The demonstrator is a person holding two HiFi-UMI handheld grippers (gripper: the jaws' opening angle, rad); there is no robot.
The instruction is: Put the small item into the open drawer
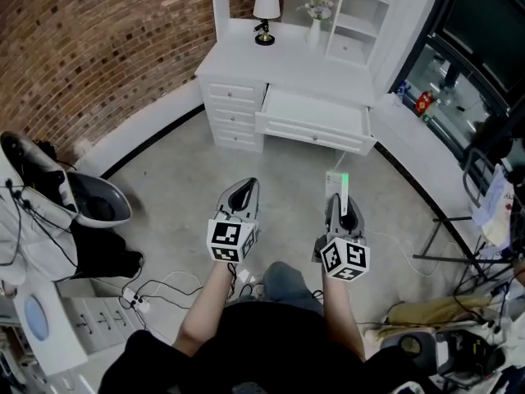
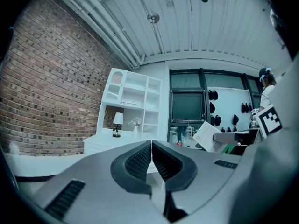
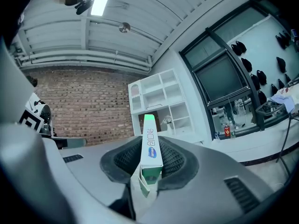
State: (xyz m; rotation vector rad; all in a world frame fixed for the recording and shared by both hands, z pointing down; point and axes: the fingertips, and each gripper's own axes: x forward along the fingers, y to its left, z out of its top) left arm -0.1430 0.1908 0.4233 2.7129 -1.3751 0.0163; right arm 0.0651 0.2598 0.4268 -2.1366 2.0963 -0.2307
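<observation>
In the foreground, two grey moulded-plastic grippers pointed level. The left gripper (image 2: 152,157) had its jaws closed together. Its dark, finely ribbed rubber pads (image 2: 136,161) met along a straight seam with nothing between them. The right gripper (image 3: 150,164) had its jaws clamped on a slim white-and-green cardboard box (image 3: 150,141). This long rectangular carton stood upright between the ribbed pads, green end uppermost, with a folded flap at its lower end. The box was therefore held in the right gripper, well apart from the drawer.

Beyond the grippers lay a smooth grey concrete floor (image 1: 271,167). Farther on stood a white painted desk (image 1: 287,68) with panelled drawer fronts and a shelved hutch. Its open drawer (image 1: 312,130), a shallow rectangular tray, projected forward from the desk front. On the desktop stood a lamp with a white conical shade (image 1: 265,5) and a white vase (image 1: 315,31). A rough red brick wall (image 1: 98,48) closed the left side.
</observation>
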